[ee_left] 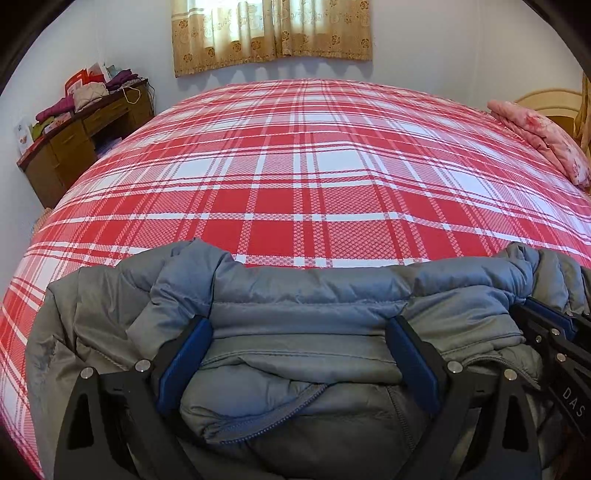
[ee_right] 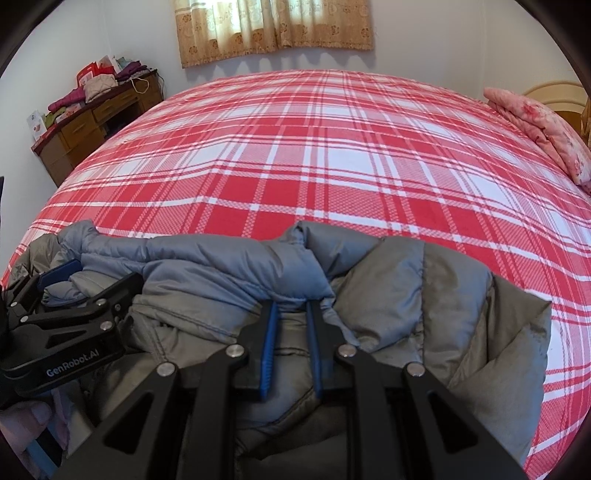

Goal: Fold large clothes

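The puffy grey jacket (ee_left: 295,302) lies on the bed (ee_left: 295,166). Your right gripper (ee_right: 291,314) pinches its fold; your left gripper (ee_left: 299,332) is wide open over it.

Grey-blue puffer jacket (ee_right: 221,266), bunched, zipper showing, at near edge of plaid bed.

Plaid bedspread (ee_left: 295,166), desk (ee_left: 85,136), curtain (ee_left: 271,33), pillow (ee_left: 543,136)

Matt quilted jacket (ee_left: 295,295), probably nylon.
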`<state>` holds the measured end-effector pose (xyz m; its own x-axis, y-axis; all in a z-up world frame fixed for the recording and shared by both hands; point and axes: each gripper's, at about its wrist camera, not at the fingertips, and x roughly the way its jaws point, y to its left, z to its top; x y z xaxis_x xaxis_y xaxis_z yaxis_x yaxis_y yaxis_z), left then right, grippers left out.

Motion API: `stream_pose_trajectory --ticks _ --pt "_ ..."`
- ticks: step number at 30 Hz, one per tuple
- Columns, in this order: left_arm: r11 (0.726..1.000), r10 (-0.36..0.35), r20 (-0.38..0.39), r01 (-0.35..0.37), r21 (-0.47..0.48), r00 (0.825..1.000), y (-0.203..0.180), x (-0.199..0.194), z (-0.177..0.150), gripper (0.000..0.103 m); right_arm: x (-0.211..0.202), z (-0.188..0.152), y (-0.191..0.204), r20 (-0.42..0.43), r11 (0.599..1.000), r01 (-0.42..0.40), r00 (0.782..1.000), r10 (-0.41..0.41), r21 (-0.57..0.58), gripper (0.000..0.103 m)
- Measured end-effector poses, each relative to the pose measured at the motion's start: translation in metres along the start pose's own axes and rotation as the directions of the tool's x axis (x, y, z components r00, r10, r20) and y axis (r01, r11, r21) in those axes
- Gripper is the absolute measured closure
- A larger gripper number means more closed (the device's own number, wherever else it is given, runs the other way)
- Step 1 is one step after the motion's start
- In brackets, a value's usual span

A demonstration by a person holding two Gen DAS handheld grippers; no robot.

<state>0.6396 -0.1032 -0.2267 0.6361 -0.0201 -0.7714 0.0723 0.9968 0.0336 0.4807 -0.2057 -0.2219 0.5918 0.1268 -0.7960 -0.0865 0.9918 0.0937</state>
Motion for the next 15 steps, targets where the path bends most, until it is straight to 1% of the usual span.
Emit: stream_pose_trajectory --ticks 9,11,13,14,15 --pt "1.000 0.022 -0.003 -0.022 0.017 1.000 -0.004 0.001 0.002 0.005 0.001 0.001 0.002 -0.003 1.000 0.011 1.000 -0.011 -0.010 0.085" --pt "0.999 0.022 -0.026 -0.021 0.033 0.999 -0.007 0.003 0.007 0.003 -0.001 0.005 0.002 -0.022 0.999 0.008 1.000 -0.009 -0.031 0.084" --pt "0.997 0.011 -0.076 -0.005 0.081 0.997 -0.008 -0.004 0.014 0.004 -0.013 0.009 -0.006 -0.052 0.999 -0.020 0.998 0.018 -0.033 0.082" --pt "0.996 0.019 -0.067 -0.013 0.092 0.998 -0.007 -0.016 0.016 0.004 -0.027 0.009 -0.012 -0.044 0.999 -0.028 0.999 0.027 -0.016 0.075" --pt "0.996 0.011 -0.032 -0.008 0.088 0.999 -0.003 -0.034 0.018 0.004 -0.040 0.009 -0.018 -0.030 0.999 -0.033 0.999 0.032 -0.007 0.057"
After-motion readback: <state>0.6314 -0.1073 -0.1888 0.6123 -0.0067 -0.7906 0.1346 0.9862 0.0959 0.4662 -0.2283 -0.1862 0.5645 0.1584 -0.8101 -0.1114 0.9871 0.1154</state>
